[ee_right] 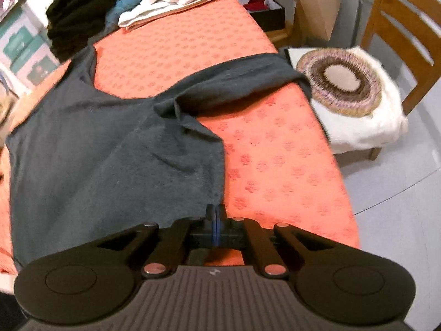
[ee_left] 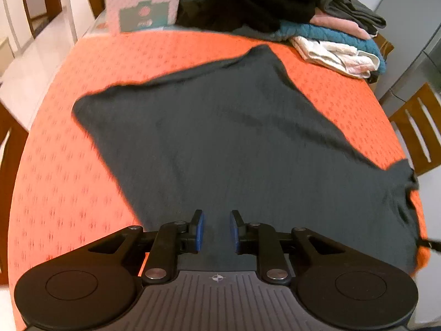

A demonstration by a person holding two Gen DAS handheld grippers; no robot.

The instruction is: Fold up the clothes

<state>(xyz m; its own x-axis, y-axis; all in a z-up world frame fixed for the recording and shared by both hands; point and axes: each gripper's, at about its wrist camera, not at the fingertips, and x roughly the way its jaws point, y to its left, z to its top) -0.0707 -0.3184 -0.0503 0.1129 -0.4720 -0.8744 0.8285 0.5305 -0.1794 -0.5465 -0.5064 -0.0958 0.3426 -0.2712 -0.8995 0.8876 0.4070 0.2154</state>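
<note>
A dark grey t-shirt (ee_left: 220, 127) lies spread on the orange tablecloth (ee_left: 69, 165). My left gripper (ee_left: 217, 230) hovers open over the shirt's near edge, its blue pads apart with cloth showing between them. In the right wrist view the same dark grey t-shirt (ee_right: 110, 149) stretches away, one sleeve (ee_right: 237, 82) reaching toward the table's right edge. My right gripper (ee_right: 215, 220) is shut on the shirt's near corner, the fabric pinched between its blue pads.
A heap of clothes (ee_left: 317, 22) in black, pink, teal and white sits at the table's far end beside a teal and pink box (ee_left: 142, 2). Wooden chairs (ee_left: 416, 127) flank the table. A chair with a white cushion and round woven mat (ee_right: 344, 82) stands at right.
</note>
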